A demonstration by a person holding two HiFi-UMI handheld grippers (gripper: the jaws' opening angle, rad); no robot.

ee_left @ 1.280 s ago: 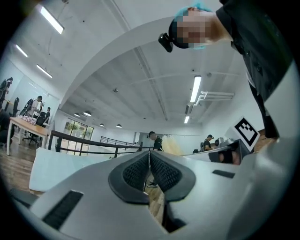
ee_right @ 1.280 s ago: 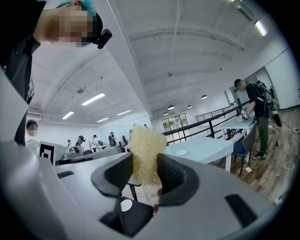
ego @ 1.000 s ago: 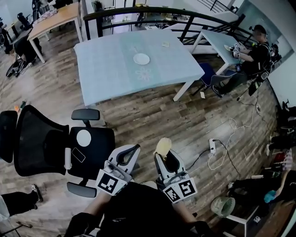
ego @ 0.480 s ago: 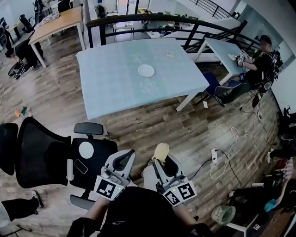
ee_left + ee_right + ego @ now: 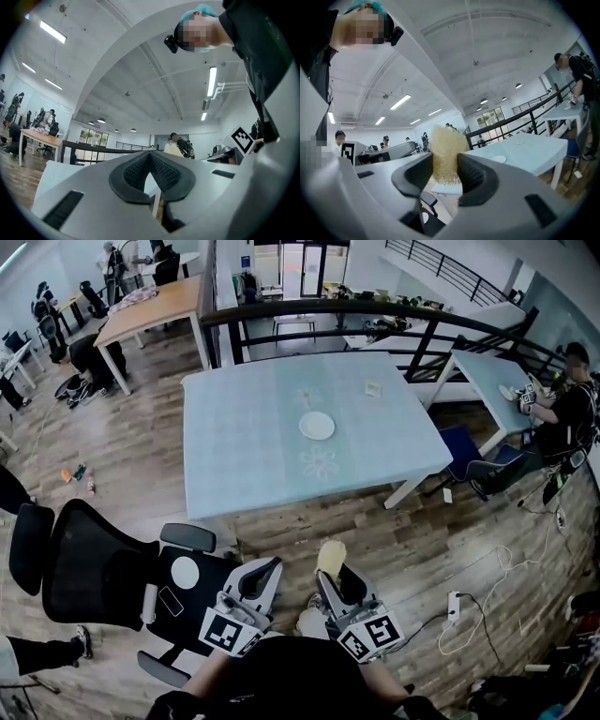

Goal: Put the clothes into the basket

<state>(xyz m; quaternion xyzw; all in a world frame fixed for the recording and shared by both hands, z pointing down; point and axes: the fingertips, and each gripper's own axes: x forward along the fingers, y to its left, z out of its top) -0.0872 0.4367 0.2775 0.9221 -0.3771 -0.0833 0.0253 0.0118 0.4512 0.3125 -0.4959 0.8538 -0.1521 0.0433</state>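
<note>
- Wooden plank floor (image 5: 309,531) fills most of the head view.
- A large table under a pale blue cloth (image 5: 234,446) stands ahead of the person, and a black railing (image 5: 328,307) curves behind its far edge.
- A black mesh office chair (image 5: 94,563) sits at the person's left, close to the left gripper. A round white disc (image 5: 185,572) and a small dark flat item (image 5: 170,601) lie on its seat.
- A bare wooden table (image 5: 150,310) stands beyond the railing at the upper left.
- A second pale blue table (image 5: 483,371) is at the far right, and a seated person in dark clothes (image 5: 562,413) is at its end.
- The left gripper (image 5: 265,568) (image 5: 151,161) is held low in front of the person's body. Its two ribbed pads meet at the tips and nothing is caught between them.
- The right gripper (image 5: 330,574) (image 5: 446,171) is just beside it and apart from it, with its jaws clamped on a pale yellow fluffy cloth (image 5: 330,556) (image 5: 446,147).
- The cloth sticks up past the jaw tips as a fuzzy tuft. It is held above the floor, short of the table's near edge.
- A white plate (image 5: 317,425) rests near the middle of the blue cloth, and a small pale card (image 5: 373,387) lies farther back to its right.
- A white power strip (image 5: 457,604) with a looping white cable lies on the floor at the lower right.
</note>
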